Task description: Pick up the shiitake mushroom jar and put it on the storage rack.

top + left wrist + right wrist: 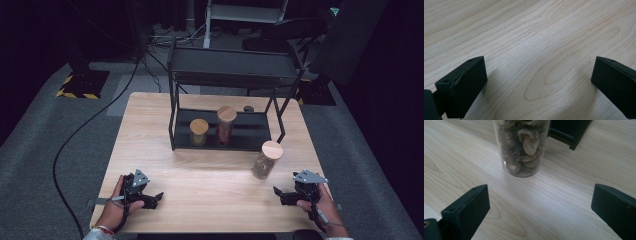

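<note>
Jar stood clear ahead of right tongs

Right tongs (278, 192) gaped empty, near the cork-lidded jar (265, 160) on the desk (210, 185). Left tongs (159, 196) gaped over bare wood. Behind, a black rack (227, 70) held two jars (199, 132). Right gripper view showed dried slices inside.

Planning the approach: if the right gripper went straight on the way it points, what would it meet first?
Most likely the glass jar of dried pieces standing on the table; it sits ahead between the right gripper's open jaws, slightly left of centre.
</note>
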### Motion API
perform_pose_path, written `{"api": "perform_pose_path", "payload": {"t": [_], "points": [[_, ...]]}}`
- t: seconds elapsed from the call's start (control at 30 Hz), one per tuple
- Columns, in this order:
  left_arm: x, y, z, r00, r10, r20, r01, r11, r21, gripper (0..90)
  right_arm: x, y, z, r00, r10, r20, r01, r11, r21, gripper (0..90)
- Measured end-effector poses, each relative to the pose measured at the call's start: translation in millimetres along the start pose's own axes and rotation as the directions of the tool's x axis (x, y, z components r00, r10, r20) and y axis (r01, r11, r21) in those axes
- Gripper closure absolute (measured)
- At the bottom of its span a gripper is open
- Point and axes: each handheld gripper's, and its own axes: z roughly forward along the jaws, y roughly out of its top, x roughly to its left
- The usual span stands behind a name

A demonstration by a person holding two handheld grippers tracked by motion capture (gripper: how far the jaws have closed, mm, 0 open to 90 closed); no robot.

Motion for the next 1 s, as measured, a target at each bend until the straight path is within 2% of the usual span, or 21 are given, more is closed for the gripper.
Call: {"api": "perform_pose_path", "payload": {"t": [1.0], "points": [[-0.4,-0.1,0.0,1.0,-0.002,-0.001,0.002,1.0,-0.001,0.0,7.0,23.9,-8.3,0.9997,0.019,-0.017,-0.02,1.0,-0.013,1.9]]}}
